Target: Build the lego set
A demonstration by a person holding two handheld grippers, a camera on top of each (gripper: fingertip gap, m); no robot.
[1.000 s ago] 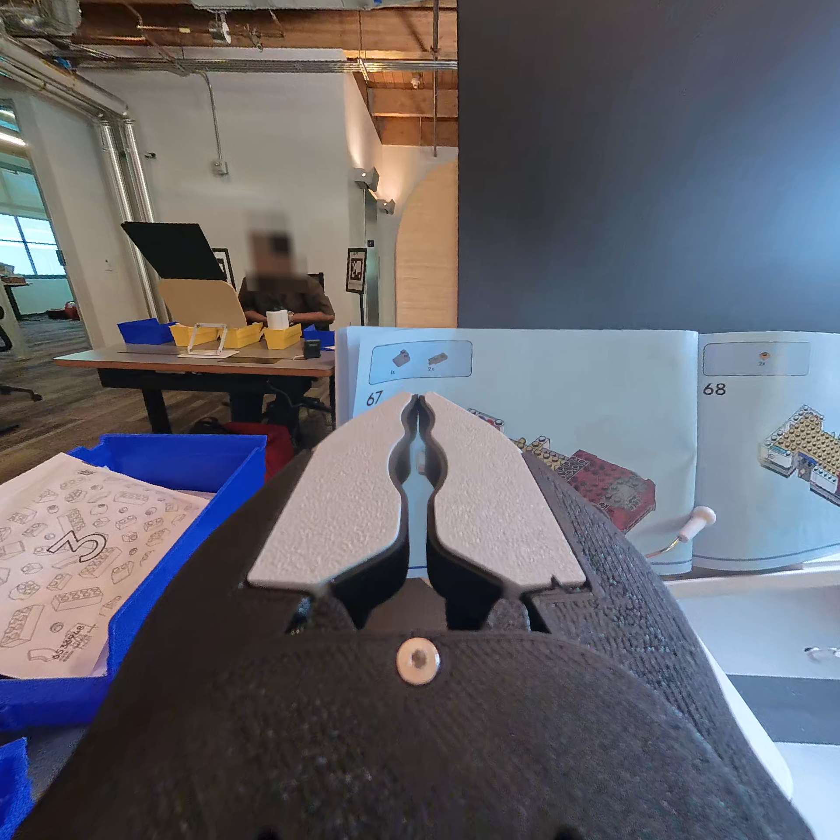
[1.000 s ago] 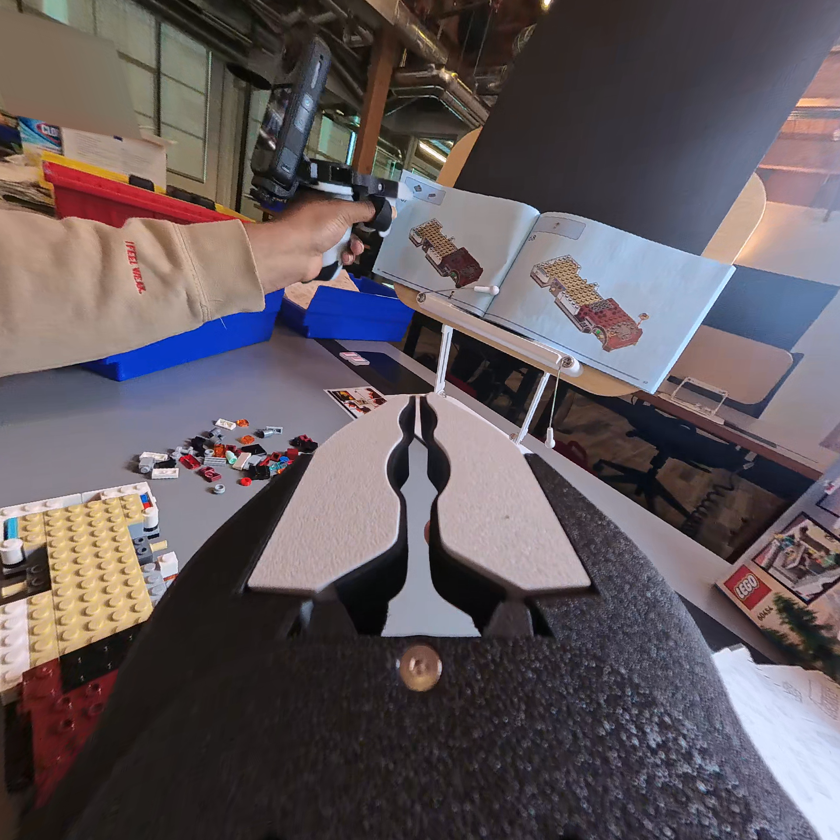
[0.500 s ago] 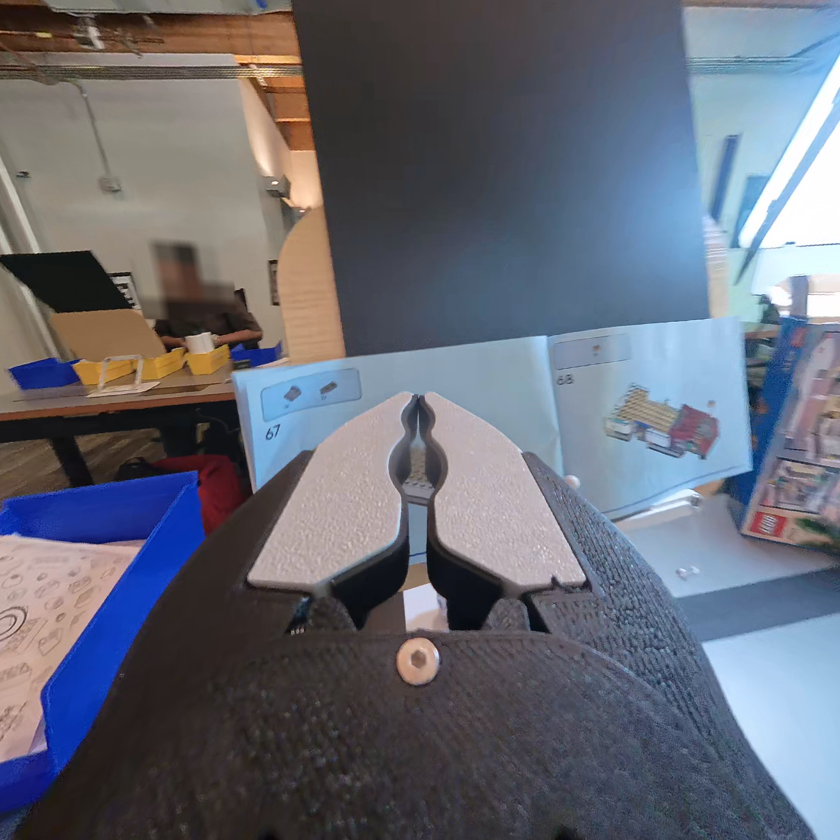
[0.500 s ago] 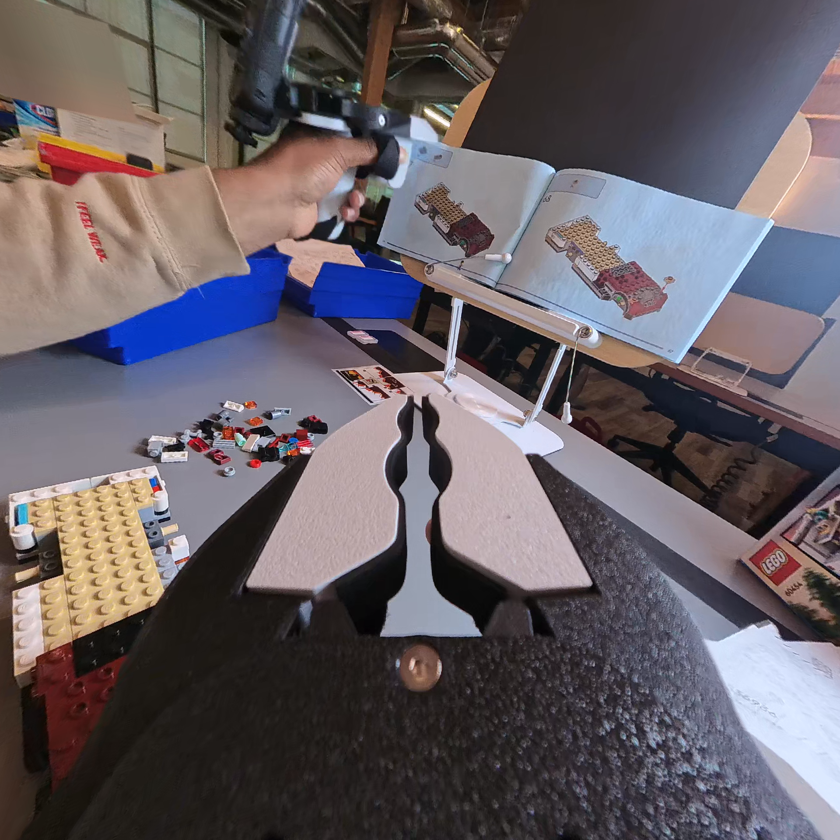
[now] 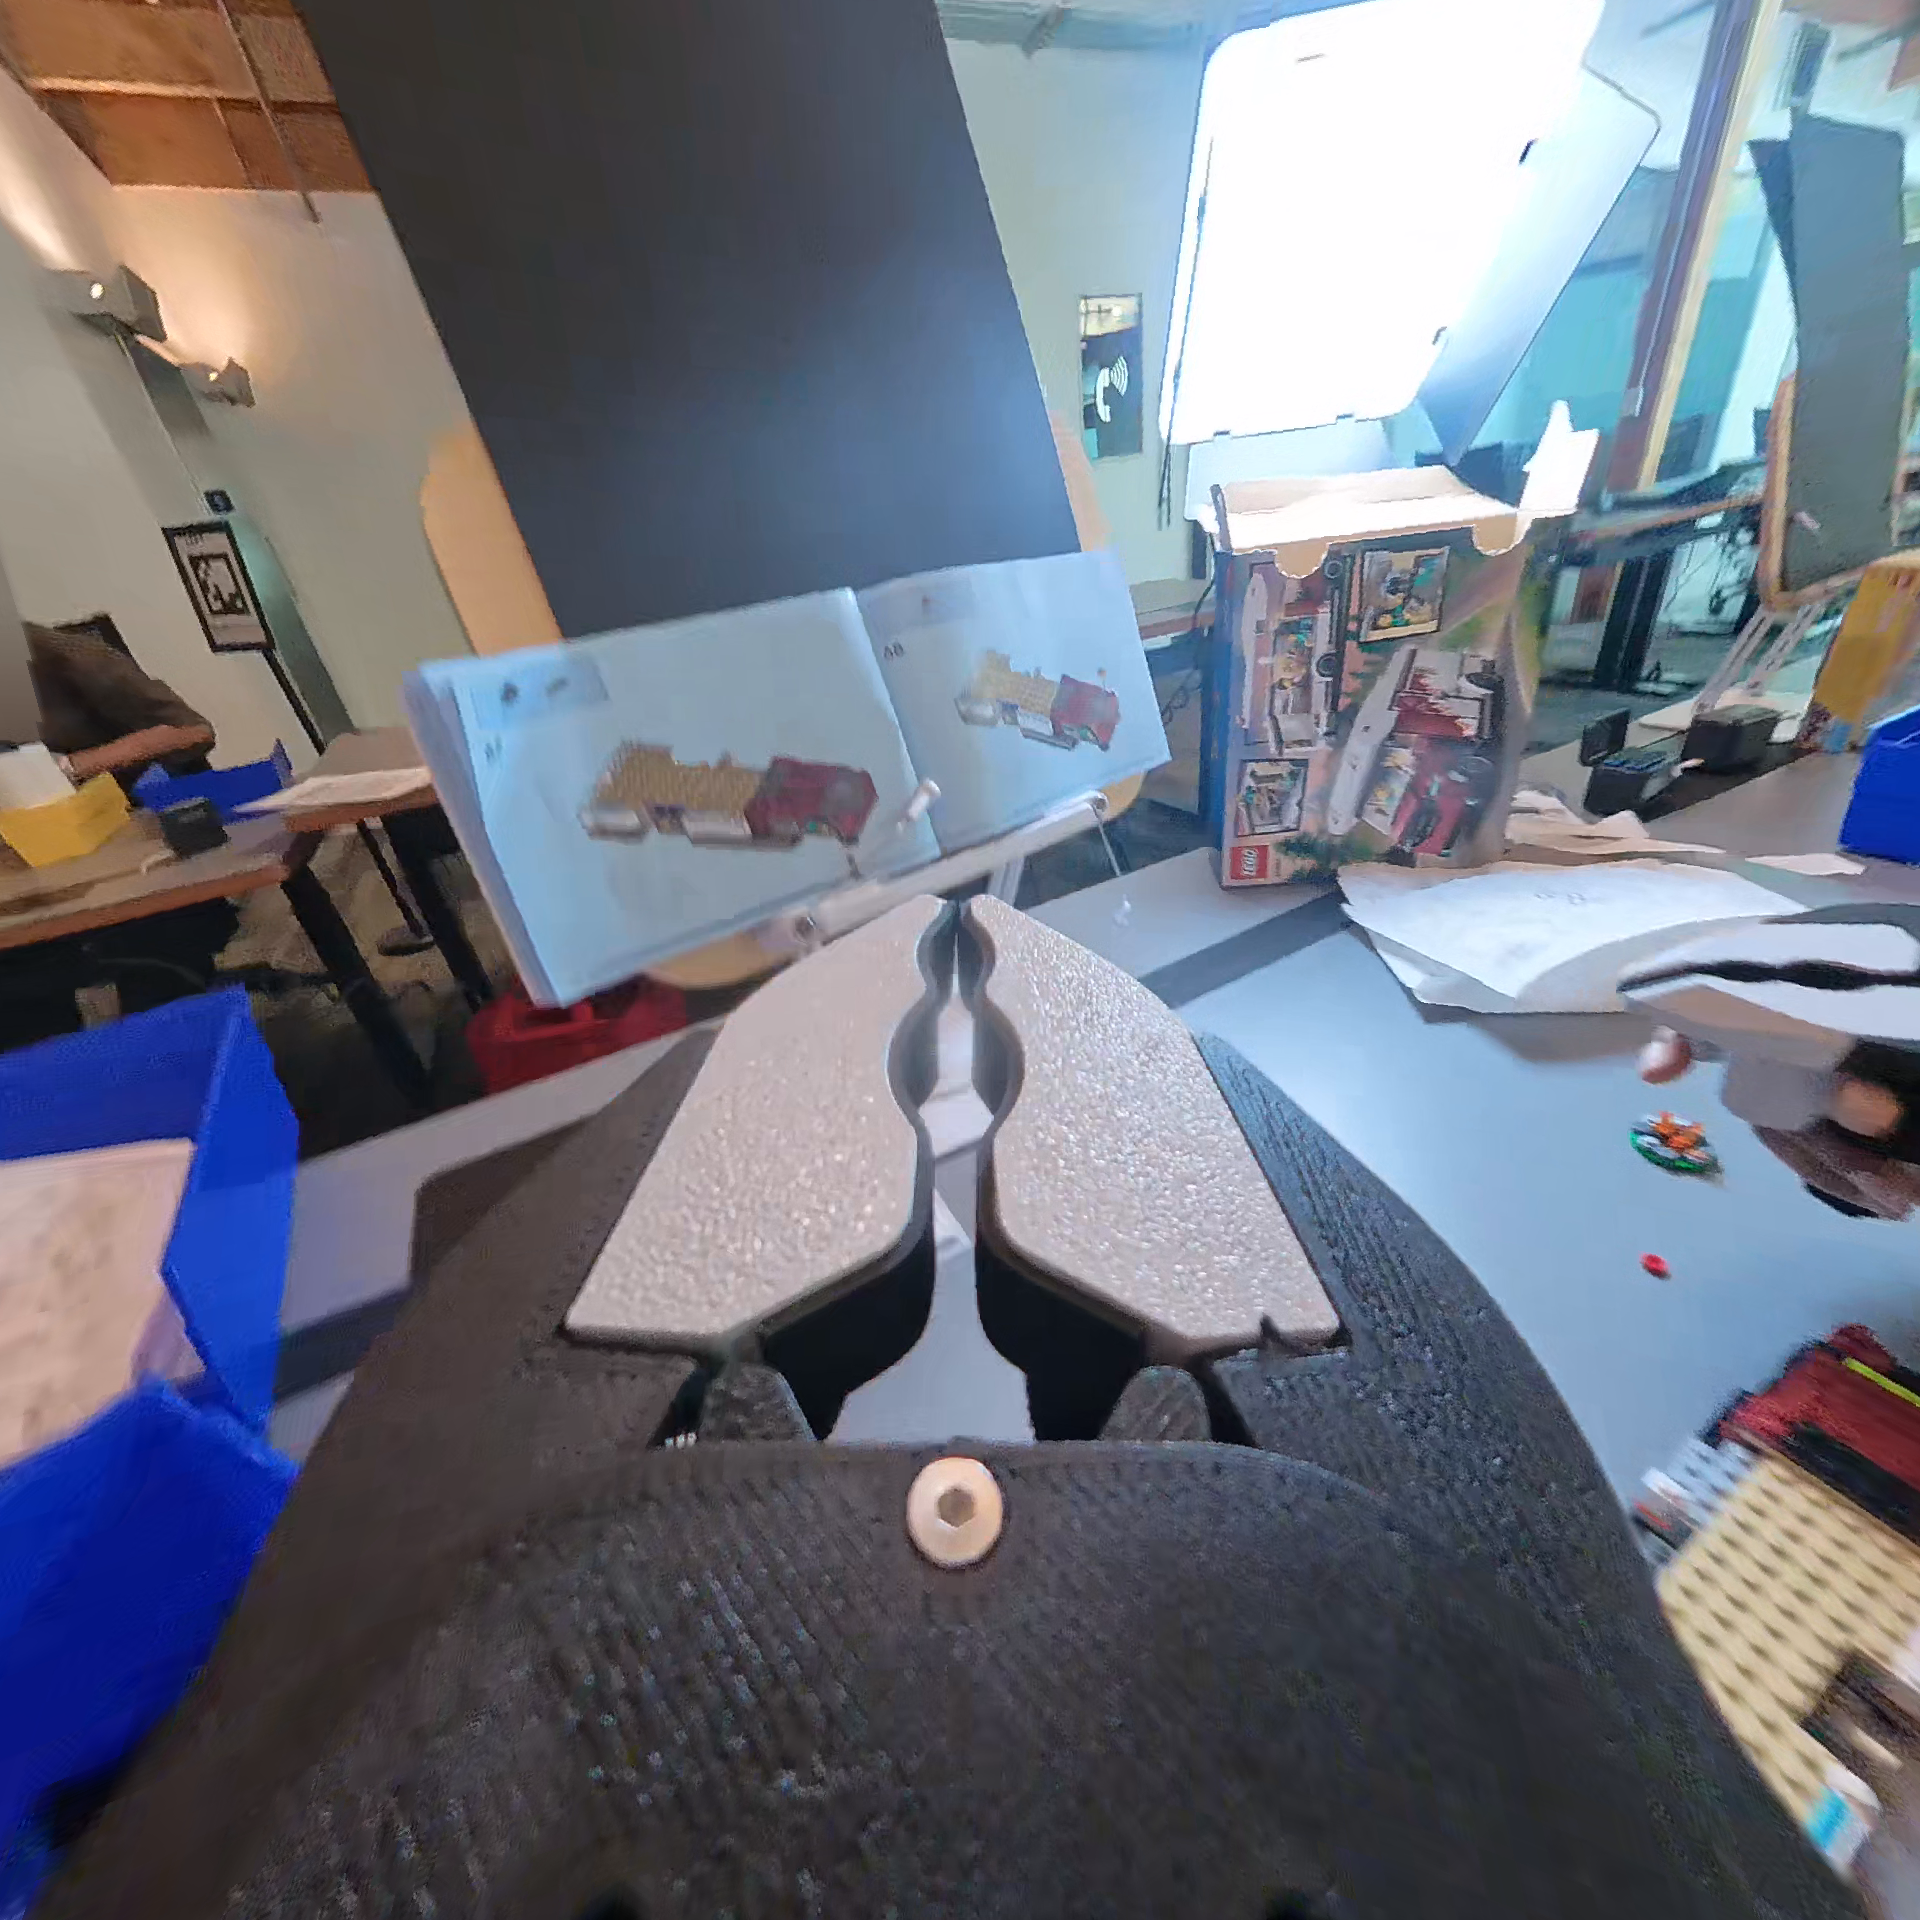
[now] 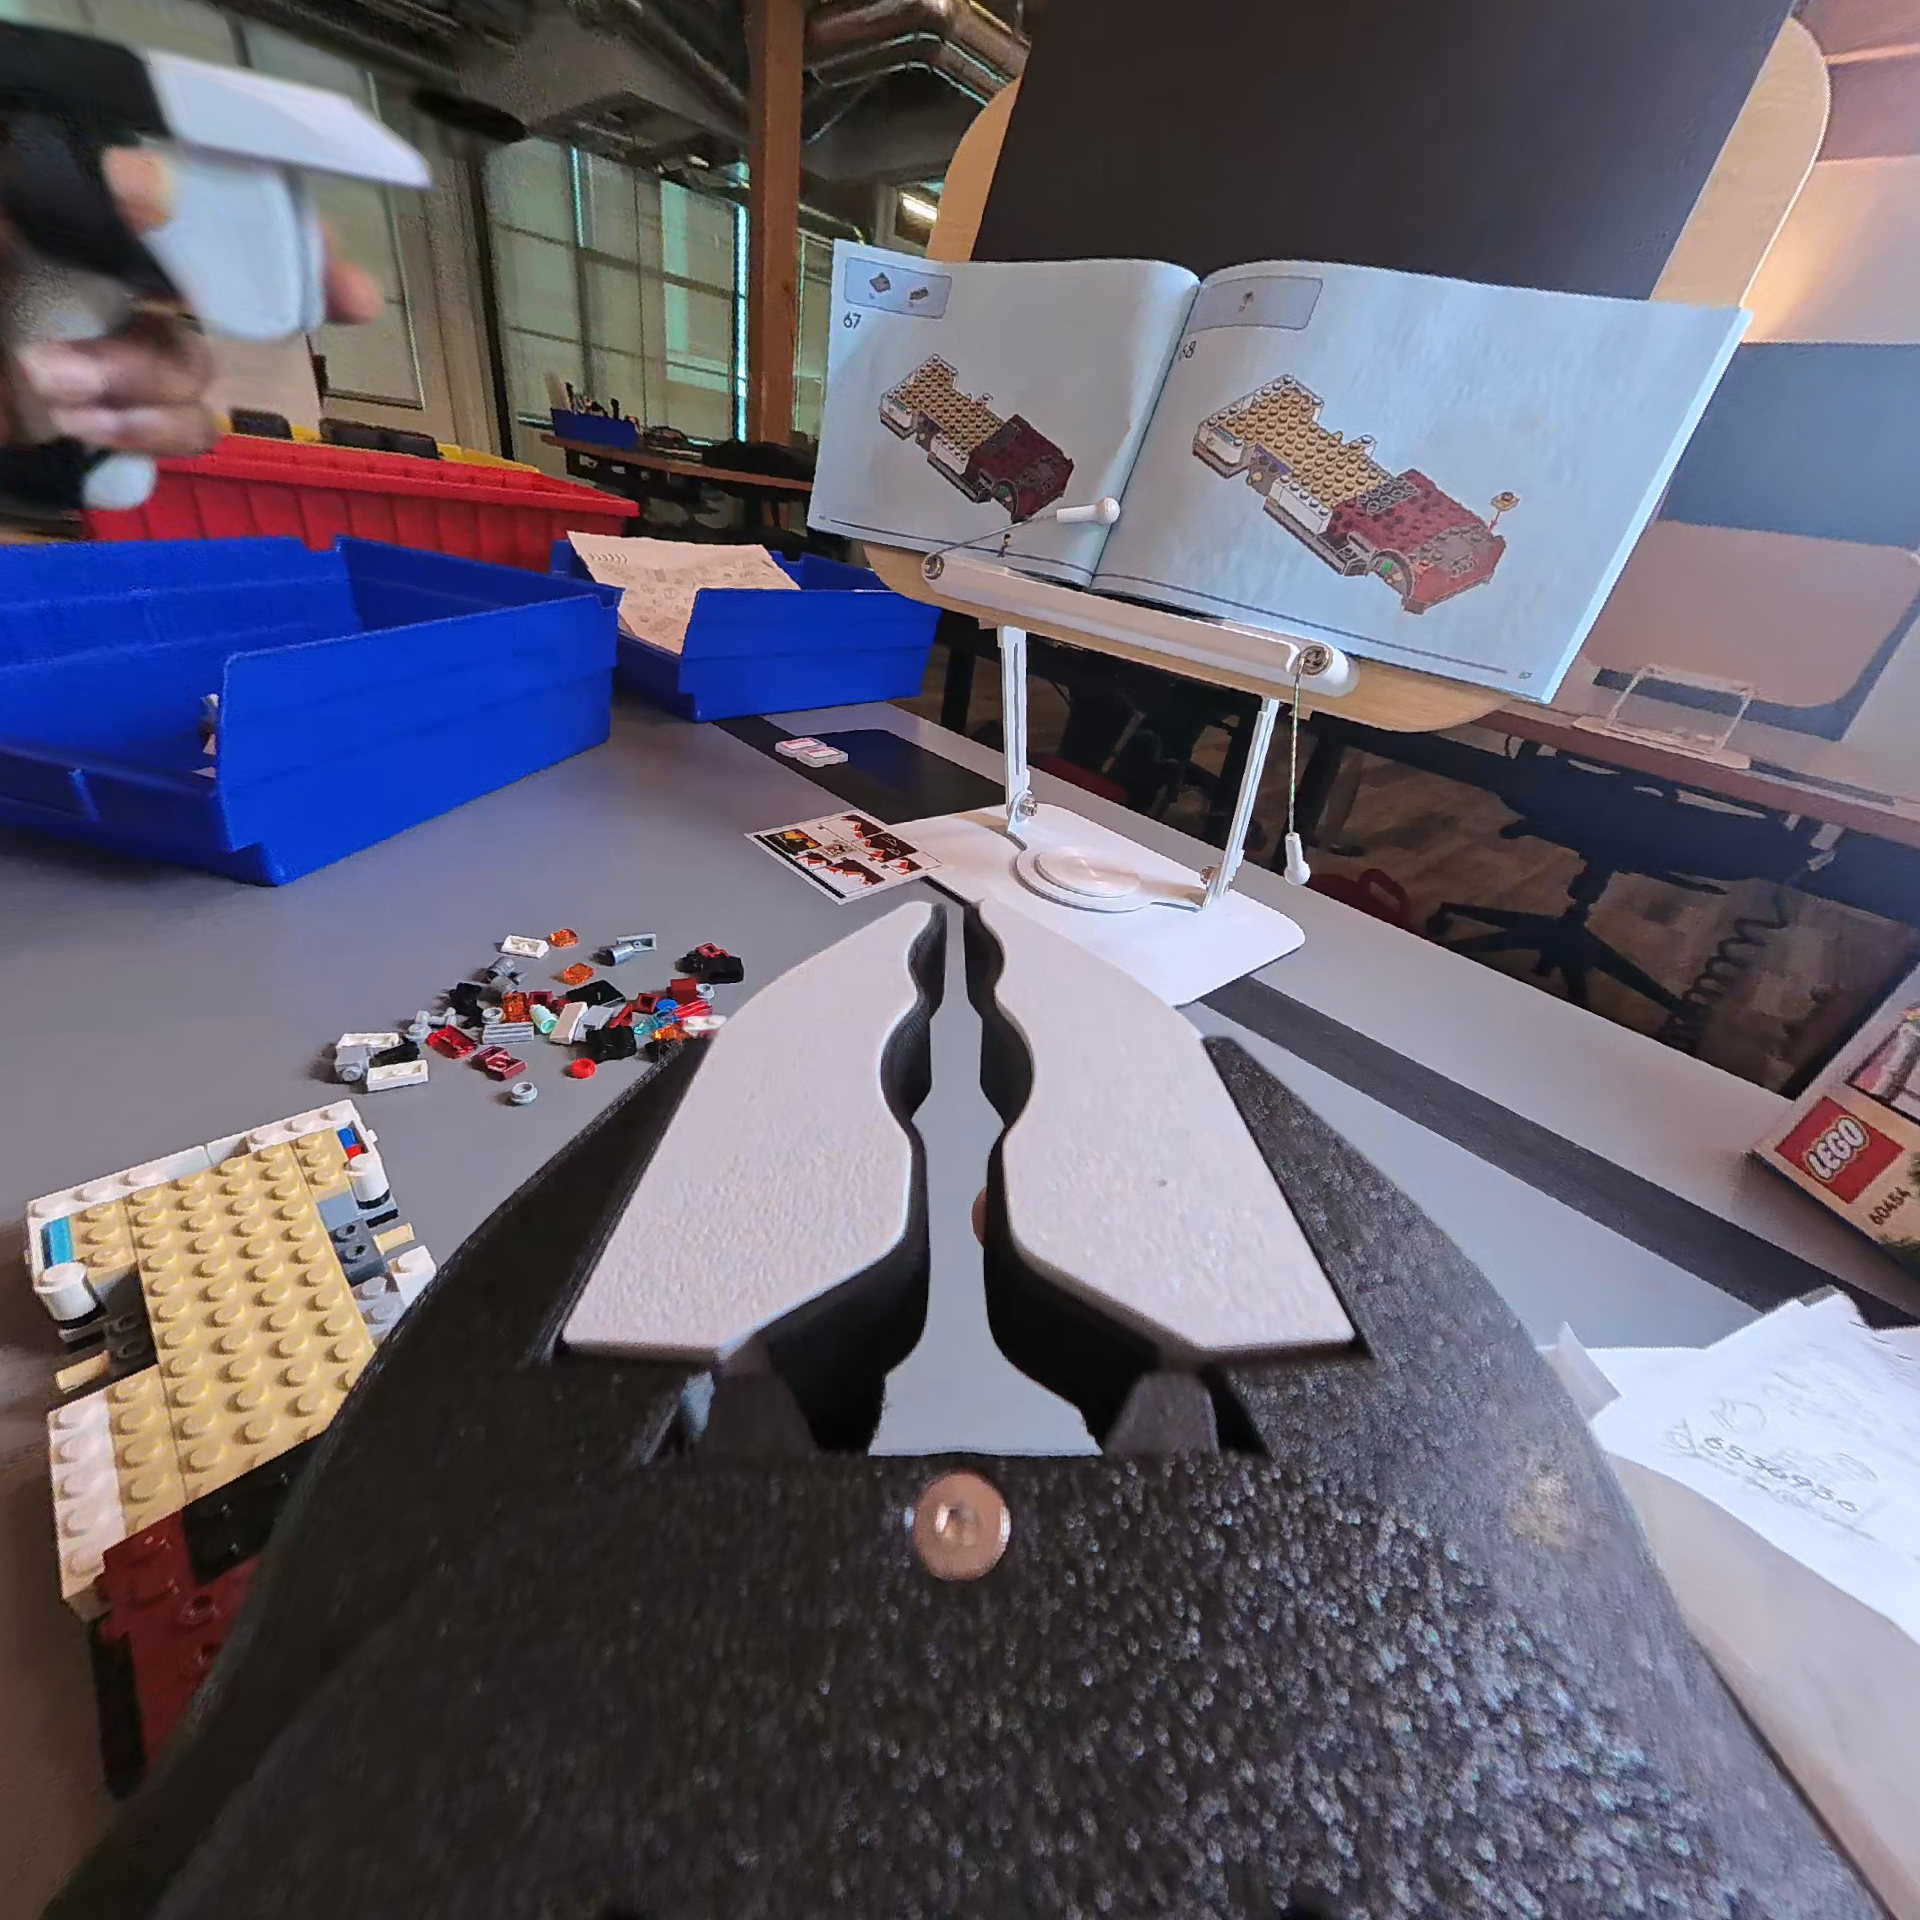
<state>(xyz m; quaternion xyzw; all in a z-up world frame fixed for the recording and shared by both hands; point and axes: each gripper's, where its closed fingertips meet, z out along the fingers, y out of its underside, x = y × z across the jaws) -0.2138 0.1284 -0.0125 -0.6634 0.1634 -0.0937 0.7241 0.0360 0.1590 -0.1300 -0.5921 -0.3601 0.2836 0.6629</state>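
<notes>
My left gripper [image 5: 957, 914] is up in the air, its tips pressed together with nothing in them, near the open book [image 5: 790, 769] on its stand. My right gripper [image 6: 956, 920] hangs over the grey table [image 6: 260, 966]; its tips are almost touching, with only a thin crack between them. Loose bricks [image 6: 540, 1013] lie just to its left.

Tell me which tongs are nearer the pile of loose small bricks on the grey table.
Right. The right tongs sit low, just right of the loose brick pile. The left tongs are raised high, well off to the pile's left.
</notes>
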